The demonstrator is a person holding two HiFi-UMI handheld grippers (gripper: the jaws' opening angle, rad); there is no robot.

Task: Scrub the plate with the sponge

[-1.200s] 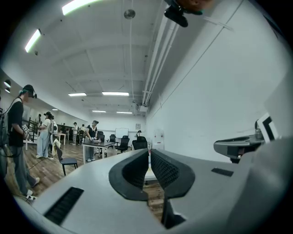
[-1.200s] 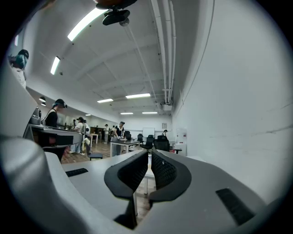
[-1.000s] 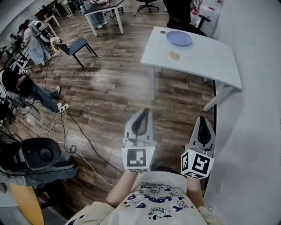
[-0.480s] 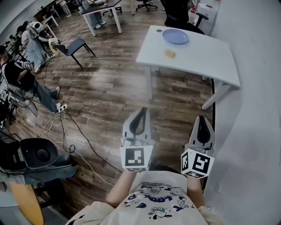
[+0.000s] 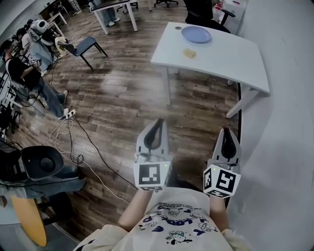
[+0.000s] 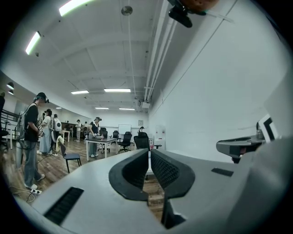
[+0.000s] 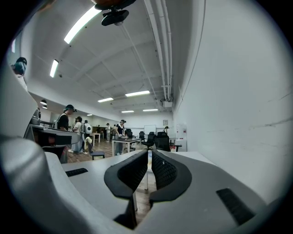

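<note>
Both tools are held level and low in front of the person, side by side. The left tool has its jaws closed together with nothing in them, and the right tool likewise has its jaws shut and empty. The blue plate sits at the far end of a white table, well ahead of both tools. The small yellow sponge lies on the near side of the plate, apart from it. Between the tools and the table runs wood-plank floor, and the table's near leg stands ahead of the left tool. A white wall runs close along the outer side of the right tool. Left of the left tool, cables trail over the floor, a dark chair stands farther out, and people are at the room's edge. A black office chair stands beyond the table. Each tool's marker cube bears black-and-white square patterns. The person's white shirt carries dark blue lettering and cartoon figures, too warped to read
</note>
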